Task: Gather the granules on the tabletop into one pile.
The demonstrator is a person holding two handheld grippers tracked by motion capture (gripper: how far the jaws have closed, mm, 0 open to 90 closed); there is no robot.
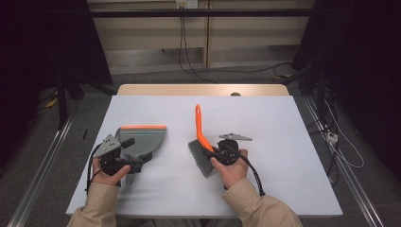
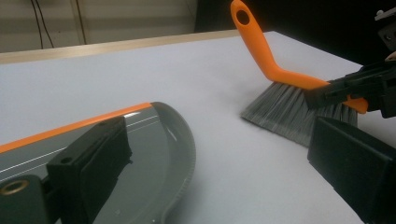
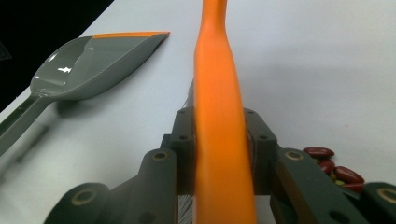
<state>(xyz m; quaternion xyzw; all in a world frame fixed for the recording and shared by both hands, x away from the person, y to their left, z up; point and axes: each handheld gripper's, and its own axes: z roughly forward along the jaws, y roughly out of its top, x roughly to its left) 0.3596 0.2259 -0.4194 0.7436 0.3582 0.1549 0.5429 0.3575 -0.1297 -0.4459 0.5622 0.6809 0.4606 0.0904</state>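
A grey dustpan (image 1: 144,137) with an orange front lip lies flat on the white table, left of the middle. My left gripper (image 1: 134,147) hovers over its rear part. In the left gripper view my left gripper (image 2: 219,154) is open, one jaw above the pan (image 2: 154,154) and the other over bare table. My right gripper (image 1: 215,153) is shut on the orange handle (image 1: 199,124) of a hand brush, just above the grey bristles (image 1: 199,158), which rest on the table. In the right gripper view the handle (image 3: 218,107) runs up between the jaws of my right gripper (image 3: 219,128).
A small pile of red beans (image 3: 334,169) lies on the table just right of the brush head. The white table top (image 1: 283,142) has a wooden far edge (image 1: 203,89). Cables and metal rails lie on the floor around it.
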